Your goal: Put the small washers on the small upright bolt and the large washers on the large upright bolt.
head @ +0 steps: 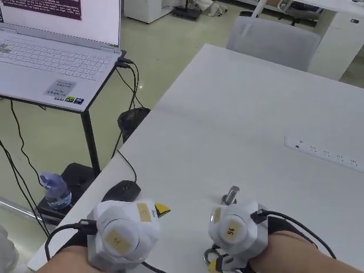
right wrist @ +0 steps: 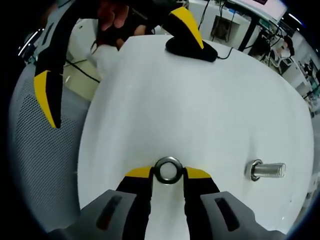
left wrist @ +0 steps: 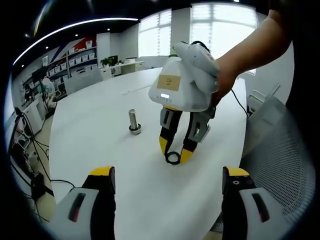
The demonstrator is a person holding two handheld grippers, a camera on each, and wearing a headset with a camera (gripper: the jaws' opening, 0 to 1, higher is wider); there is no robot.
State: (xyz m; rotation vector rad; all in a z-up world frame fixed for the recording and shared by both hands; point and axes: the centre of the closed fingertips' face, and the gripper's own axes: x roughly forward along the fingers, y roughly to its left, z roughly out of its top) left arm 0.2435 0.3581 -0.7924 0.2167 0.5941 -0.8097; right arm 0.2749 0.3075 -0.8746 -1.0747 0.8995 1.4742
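- The white table (head: 239,114) carries the work, and I am at its near edge, close to the near left corner.
- A grey chair (head: 273,40) stands at the table's far edge.
- An open laptop (head: 45,57) sits on a stand off the table's left edge.
- A white power strip (head: 327,153) lies flat toward the right edge, well apart from both grippers.
- My left gripper (left wrist: 167,176) is by the near left corner. Its yellow-tipped fingers (left wrist: 102,175) are spread wide with nothing between them.
- My right gripper (left wrist: 175,150) is just beside the left one along the near edge. It points down at the table, with its fingers pinching a washer.
- A black mouse (head: 120,190) lies at the left edge, just beyond the left gripper.
- A plastic bottle (head: 56,190) stands on the floor below the left edge.
- One upright bolt (left wrist: 133,120) stands near the near edge, close beside the right gripper but not touching it. It has a wider ring at its foot, and I cannot tell whether this is the large bolt or the small one.
- The washer (right wrist: 168,170) is a metal ring gripped on both sides by the yellow tips. It is low over the table, and I cannot tell whether it touches.
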